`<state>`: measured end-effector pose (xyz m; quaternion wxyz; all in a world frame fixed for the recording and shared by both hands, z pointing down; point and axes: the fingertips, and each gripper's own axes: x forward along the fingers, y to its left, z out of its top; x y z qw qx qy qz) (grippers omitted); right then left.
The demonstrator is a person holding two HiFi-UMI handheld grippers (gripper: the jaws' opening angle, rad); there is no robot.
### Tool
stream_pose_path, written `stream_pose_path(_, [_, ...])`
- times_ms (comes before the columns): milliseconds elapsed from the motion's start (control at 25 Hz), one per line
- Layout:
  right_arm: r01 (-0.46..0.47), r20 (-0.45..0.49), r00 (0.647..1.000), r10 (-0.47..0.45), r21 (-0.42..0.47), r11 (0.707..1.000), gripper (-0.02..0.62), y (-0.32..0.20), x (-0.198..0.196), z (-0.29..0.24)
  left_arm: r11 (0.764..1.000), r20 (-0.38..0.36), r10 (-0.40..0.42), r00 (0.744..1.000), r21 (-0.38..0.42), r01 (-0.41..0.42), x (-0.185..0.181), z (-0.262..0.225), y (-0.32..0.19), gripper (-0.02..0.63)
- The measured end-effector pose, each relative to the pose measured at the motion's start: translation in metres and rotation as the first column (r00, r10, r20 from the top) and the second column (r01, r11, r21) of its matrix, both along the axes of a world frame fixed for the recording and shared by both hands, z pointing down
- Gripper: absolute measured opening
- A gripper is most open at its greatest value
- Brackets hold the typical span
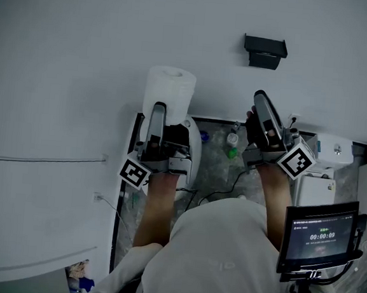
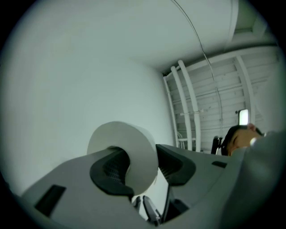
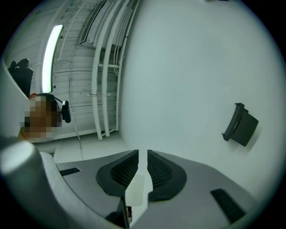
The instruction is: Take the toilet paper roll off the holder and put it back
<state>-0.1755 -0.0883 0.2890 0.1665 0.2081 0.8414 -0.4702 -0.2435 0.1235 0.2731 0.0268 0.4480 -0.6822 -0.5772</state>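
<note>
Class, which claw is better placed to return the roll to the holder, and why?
Left. The left claw grips the roll; the right claw is empty, though nearer the holder.

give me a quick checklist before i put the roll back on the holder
1. Toilet paper roll gripped by the left gripper: ok, jaws closed on it.
2. Holder free: ok, nothing on it.
3. Right gripper empty: ok, jaws nearly together, nothing between them.
4. Roll lined up with the holder: not ok, in the head view it sits left of and below the holder.
5. How the holder takes the roll: cannot tell.
</note>
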Motion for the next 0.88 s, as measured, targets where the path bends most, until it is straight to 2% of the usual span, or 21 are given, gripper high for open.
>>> stream_pose_path(80, [-0.003, 0.002, 1.0, 0.003, -0.001, 1.0, 0.063, -0.001, 0.001, -0.001, 0.996, 0.004, 0.037, 0.999, 0.084, -0.037, 0.003, -0.005, 0.001, 0.187])
stream_pose_path(160, [-0.005, -0.001, 1.0, 0.005, 0.001, 1.0, 0.063, -0.001, 0.0, -0.001, 0.992, 0.017, 0.06, 0.998, 0.108, -0.062, 0.005, -0.008, -0.001, 0.187])
stream_pose_path(440, [-0.031, -0.044, 0.999, 0.03, -0.012, 0.999, 0.063, -0.007, 0.002, 0.012, 0.991, -0.003, 0.086, 0.996, 0.098, -0.086, 0.003, -0.002, -0.009, 0.187])
stream_pose_path(880, [-0.038, -0.035, 0.999, 0.037, -0.015, 0.999, 0.063, -0.007, 0.001, 0.008, 0.995, -0.018, 0.086, 0.996, 0.059, -0.085, 0.003, 0.003, -0.007, 0.186])
